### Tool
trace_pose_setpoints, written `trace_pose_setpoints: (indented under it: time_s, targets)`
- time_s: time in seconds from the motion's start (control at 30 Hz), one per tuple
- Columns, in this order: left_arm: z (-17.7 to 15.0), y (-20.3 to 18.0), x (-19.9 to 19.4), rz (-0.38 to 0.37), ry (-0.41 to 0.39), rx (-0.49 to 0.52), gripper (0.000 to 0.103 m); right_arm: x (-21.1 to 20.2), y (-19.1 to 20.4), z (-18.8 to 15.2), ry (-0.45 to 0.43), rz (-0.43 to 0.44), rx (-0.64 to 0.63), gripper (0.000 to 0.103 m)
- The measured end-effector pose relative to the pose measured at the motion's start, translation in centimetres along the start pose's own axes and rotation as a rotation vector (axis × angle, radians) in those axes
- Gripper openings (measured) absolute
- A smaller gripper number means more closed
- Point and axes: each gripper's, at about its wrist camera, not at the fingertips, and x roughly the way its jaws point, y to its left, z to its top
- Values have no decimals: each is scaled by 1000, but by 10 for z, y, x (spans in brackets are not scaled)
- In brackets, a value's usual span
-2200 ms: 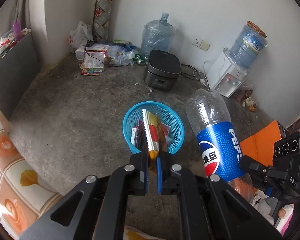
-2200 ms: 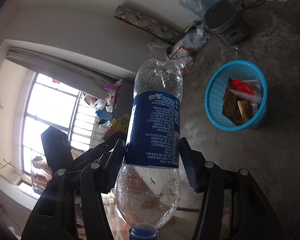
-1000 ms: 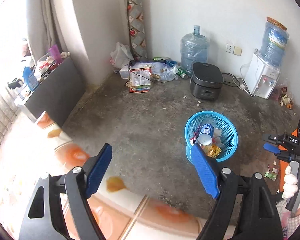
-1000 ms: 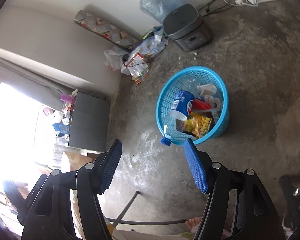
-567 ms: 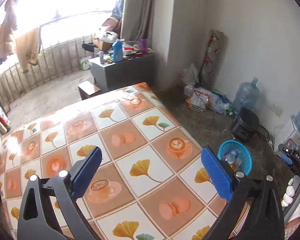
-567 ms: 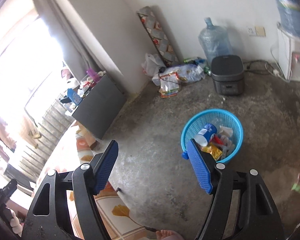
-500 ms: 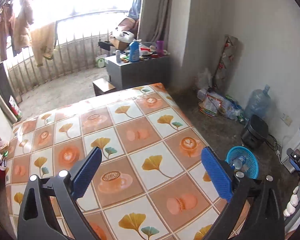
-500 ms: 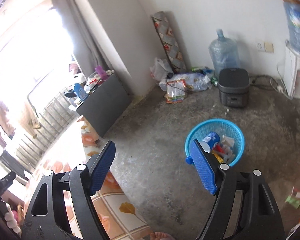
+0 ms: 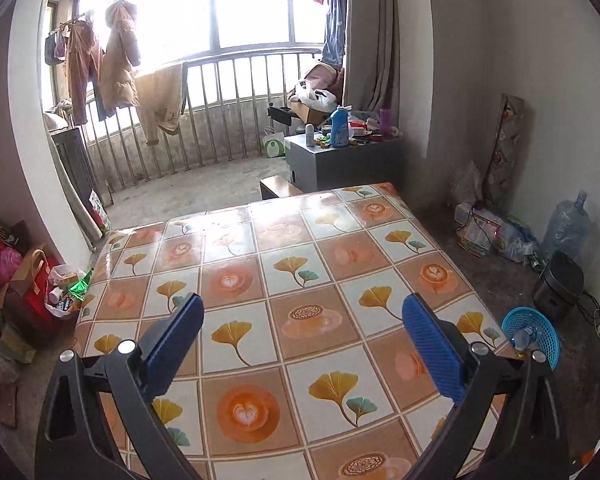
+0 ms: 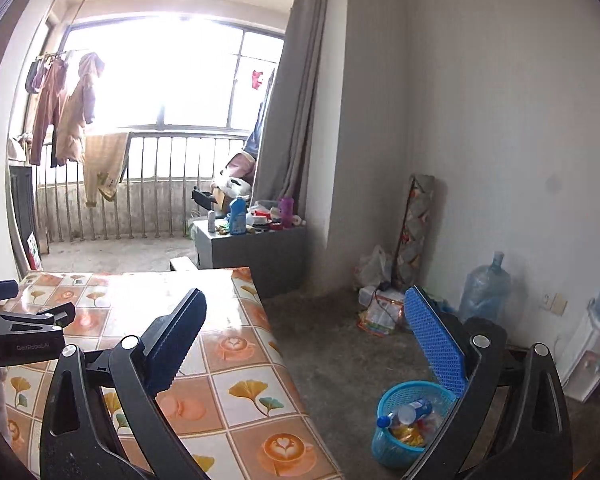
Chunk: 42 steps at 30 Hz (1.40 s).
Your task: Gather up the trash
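Near first: ur left gripper (image 9: 302, 338) is spread wide w/ nothing in it, hanging over the bare table (image 9: 260, 264). Right gripper (image 10: 306, 338) is empty too, jaws opening right now, nothing between them.

Farther out, the basket (image 10: 384, 446) sits on the floor at lower right of the right wrist view, just under that right pad; bottle (image 10: 406, 412) lies tilted inside it w/ wrappers. In the left view it's at the far right edge, past the table corner. So the right hand looks nearer imo. No loose trash visible on the table afaict.
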Motion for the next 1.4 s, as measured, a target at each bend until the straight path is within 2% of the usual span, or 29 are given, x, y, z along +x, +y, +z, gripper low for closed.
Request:
trace_pose_setpoints:
  time_s: [0.13,0.2,0.3,0.4,0.5,0.67,0.87,1.4]
  targets:
    - [-25,6,-6,17,19,-75,97,-3,19,-12,39,60,-37,95]
    - [-39,7,-2,34,55,-85,97,3,29,-25,119,80,-55,95]
    - [-56,8,8,49,141,-67,97,23,37,-52,290,90,-81,95]
    - [-68,9,20,61,231,-60,97,27,44,-74,435,76,-90,95]
    - [-75,7,29,64,293,-45,97,27,41,-86,508,58,-89,95]
    - [-80,-5,33,26,341,-2,97,16,28,-90,551,-11,-83,95]
    - [-80,-17,32,3,343,36,97,16,10,-89,558,-74,-72,95]
    - [-79,-18,34,2,355,38,97,17,3,-91,577,-93,-65,95]
